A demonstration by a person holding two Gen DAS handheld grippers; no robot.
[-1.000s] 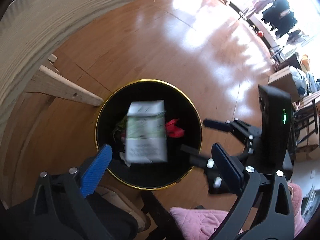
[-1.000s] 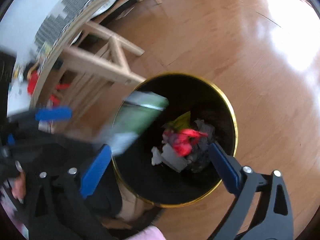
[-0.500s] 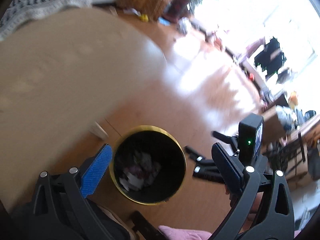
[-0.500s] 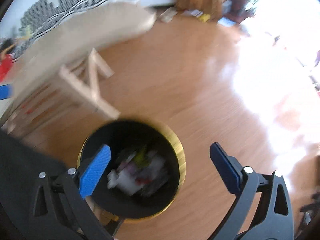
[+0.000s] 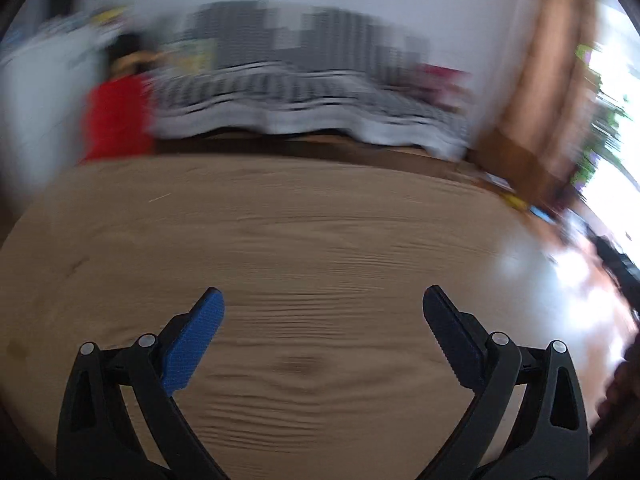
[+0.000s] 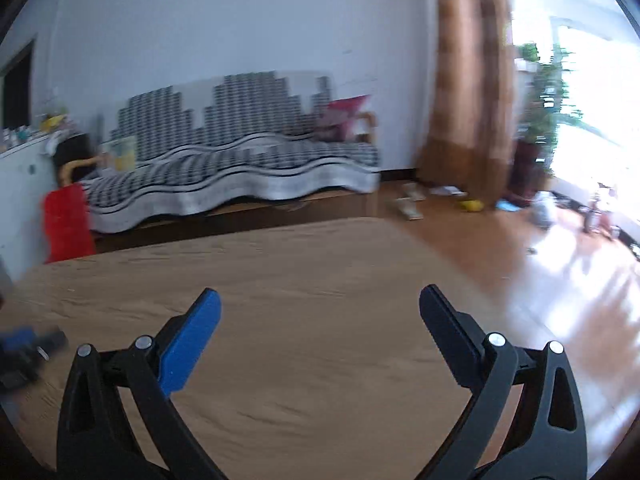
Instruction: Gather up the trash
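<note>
My left gripper point(image 5: 323, 312) is open and empty, held above the light wooden table point(image 5: 320, 240). My right gripper point(image 6: 320, 312) is open and empty too, above the same table point(image 6: 304, 280) near its right edge. The left gripper shows as a dark blurred shape with a blue pad at the left edge of the right wrist view point(image 6: 24, 350). No trash and no bin are in either view. The left wrist view is motion-blurred.
Behind the table stands a sofa with a black-and-white checked cover point(image 6: 232, 160) and a red object point(image 6: 66, 220) at its left end. Brown curtains point(image 6: 468, 80) and bright wooden floor point(image 6: 560, 260) lie to the right, with small items on the floor.
Both grippers have swung up from over the black gold-rimmed bin to above the tabletop. The box fell into the bin, which has dropped out of view.
</note>
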